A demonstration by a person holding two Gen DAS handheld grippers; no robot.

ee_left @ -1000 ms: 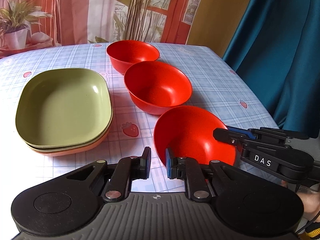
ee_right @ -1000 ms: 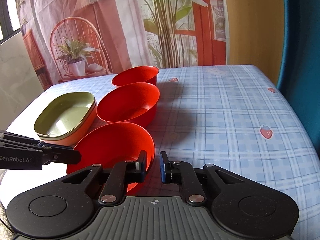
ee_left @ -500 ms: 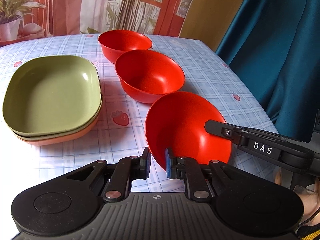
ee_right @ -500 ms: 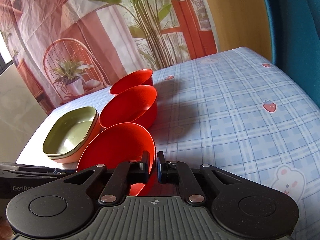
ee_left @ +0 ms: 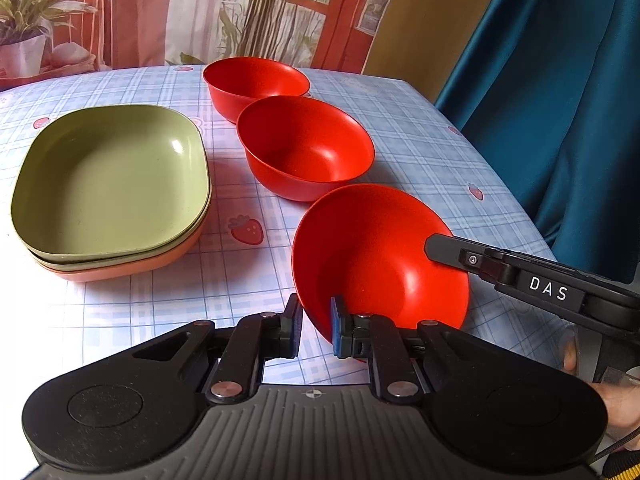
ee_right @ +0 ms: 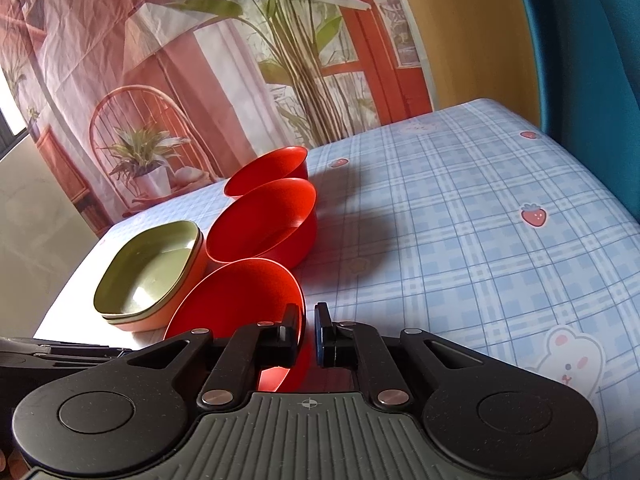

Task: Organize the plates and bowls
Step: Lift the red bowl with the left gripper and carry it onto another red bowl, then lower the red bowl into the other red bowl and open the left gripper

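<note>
Three red bowls stand in a row on the checked tablecloth. The nearest red bowl point(ee_left: 380, 256) is tilted and lifted off the cloth. My right gripper point(ee_right: 307, 334) is shut on its rim; one of its fingers point(ee_left: 448, 246) lies inside the bowl in the left wrist view. My left gripper point(ee_left: 316, 326) straddles the bowl's near rim with a gap, open. The middle bowl point(ee_left: 304, 146) and far bowl point(ee_left: 256, 82) sit behind. A stack of plates, green plate point(ee_left: 108, 176) on top and an orange one at the bottom, lies to the left.
The table's right edge point(ee_left: 508, 184) runs beside a blue curtain point(ee_left: 560, 80). A printed backdrop with plants hangs behind the table. The tablecloth point(ee_right: 460, 220) stretches to the right of the bowls in the right wrist view.
The right gripper has tilted and raised the near bowl. Both cameras have shifted a little; the left gripper stays at the bowl's rim.
</note>
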